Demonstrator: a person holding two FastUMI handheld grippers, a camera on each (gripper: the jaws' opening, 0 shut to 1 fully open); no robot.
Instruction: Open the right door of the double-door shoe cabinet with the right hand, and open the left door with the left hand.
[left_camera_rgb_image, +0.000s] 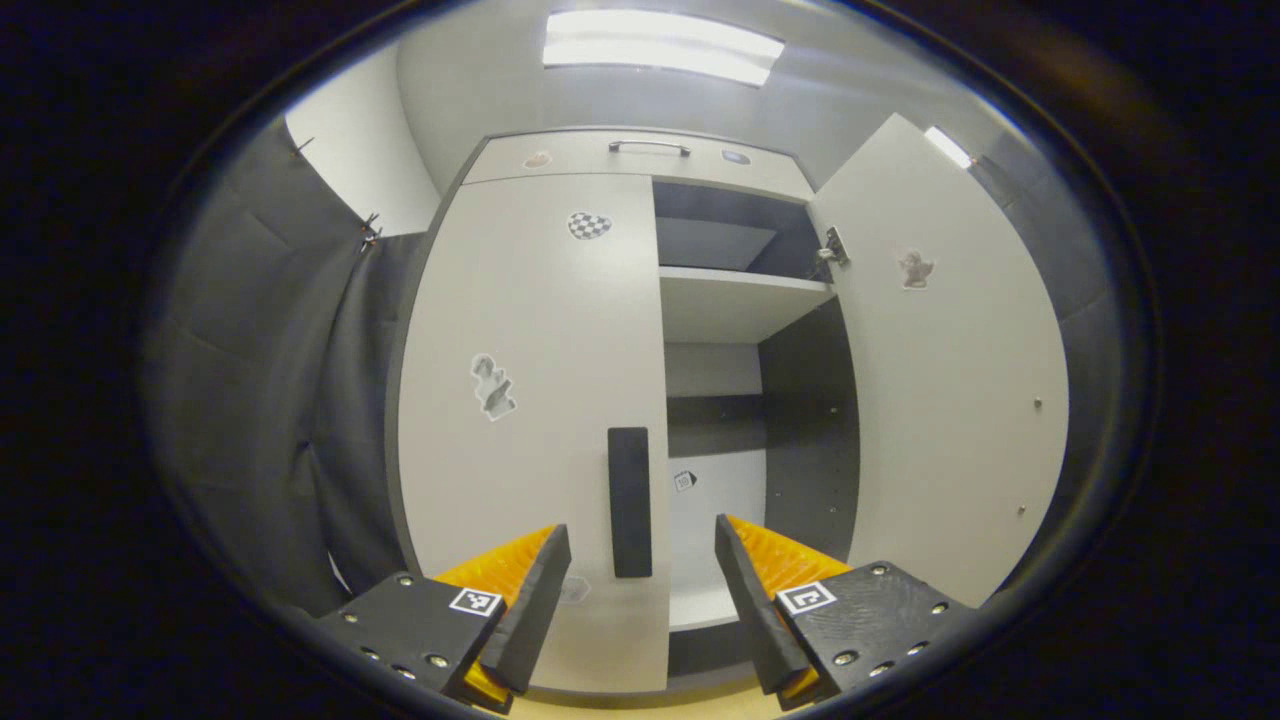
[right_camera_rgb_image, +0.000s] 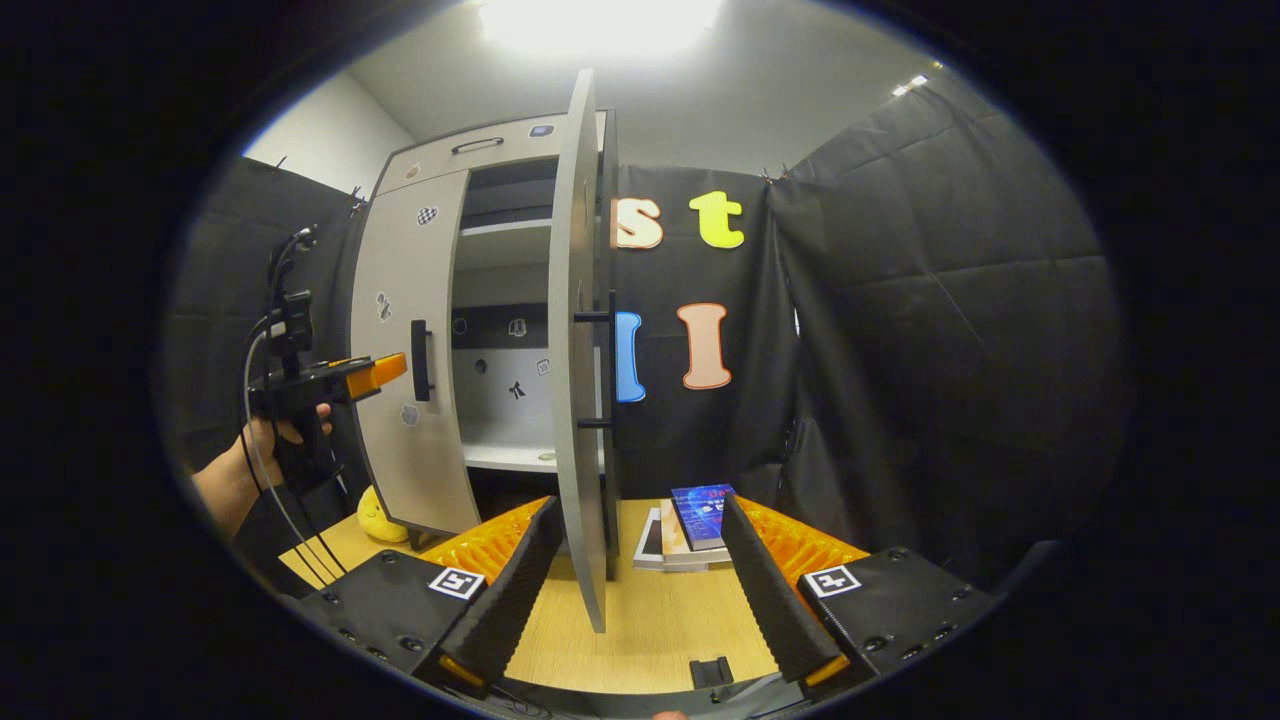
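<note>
One double-door shoe cabinet (left_camera_rgb_image: 640, 160) stands at the back of the wooden table (right_camera_rgb_image: 640, 630), with two doors and two grippers before it. The right door (left_camera_rgb_image: 950, 380) is swung wide open, showing shelves; the left door (left_camera_rgb_image: 530, 400) is closed. The left gripper (left_camera_rgb_image: 642, 585) hangs with fingers spread and empty, the left door's black handle (left_camera_rgb_image: 629, 500) between them but farther off. The right gripper (right_camera_rgb_image: 640, 570) is also spread and empty, its fingers either side of the open door's edge, untouching. A few books (right_camera_rgb_image: 690, 525) lie beside the cabinet, a yellow toy (right_camera_rgb_image: 380, 515) near its left corner.
</note>
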